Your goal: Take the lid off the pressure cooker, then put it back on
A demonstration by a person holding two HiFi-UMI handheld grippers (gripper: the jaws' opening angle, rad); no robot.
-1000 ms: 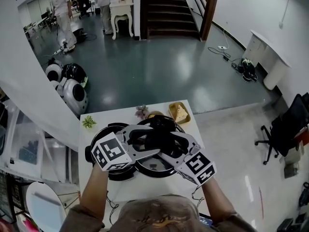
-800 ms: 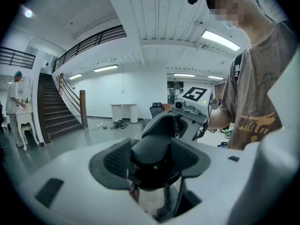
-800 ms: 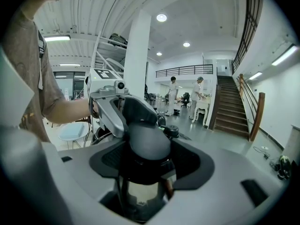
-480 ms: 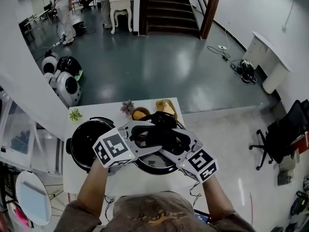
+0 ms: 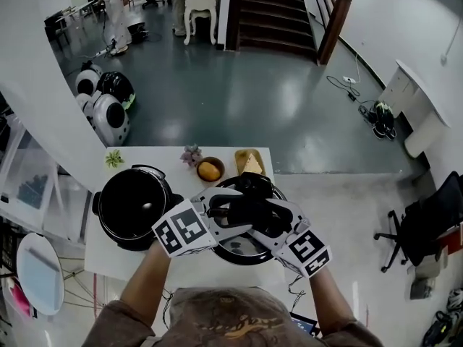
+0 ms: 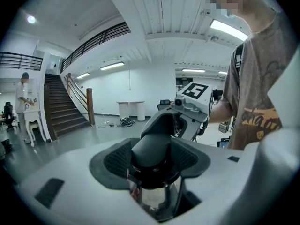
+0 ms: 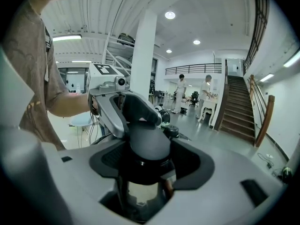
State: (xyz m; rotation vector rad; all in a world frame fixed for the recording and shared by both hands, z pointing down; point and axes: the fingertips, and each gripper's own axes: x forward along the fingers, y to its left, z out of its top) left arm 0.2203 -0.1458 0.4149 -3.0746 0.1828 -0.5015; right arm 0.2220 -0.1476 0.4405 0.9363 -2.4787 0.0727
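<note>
1. Near the person, the left hand-held gripper (image 6: 152,161) and the right hand-held gripper (image 7: 145,161) meet from opposite sides, both clenched on the black lid handle (image 5: 249,208).
2. The lid (image 5: 242,249) is off, on the right of the white counter (image 5: 108,259); whether it rests there I cannot tell.
3. Just left of it stands the open pressure cooker (image 5: 134,207).
4. Farther along the counter edge are a small bowl (image 5: 210,170) and a yellow dish (image 5: 249,163).
5. Beyond lie the dark floor (image 5: 239,107) and the stairs (image 5: 275,13).
</note>
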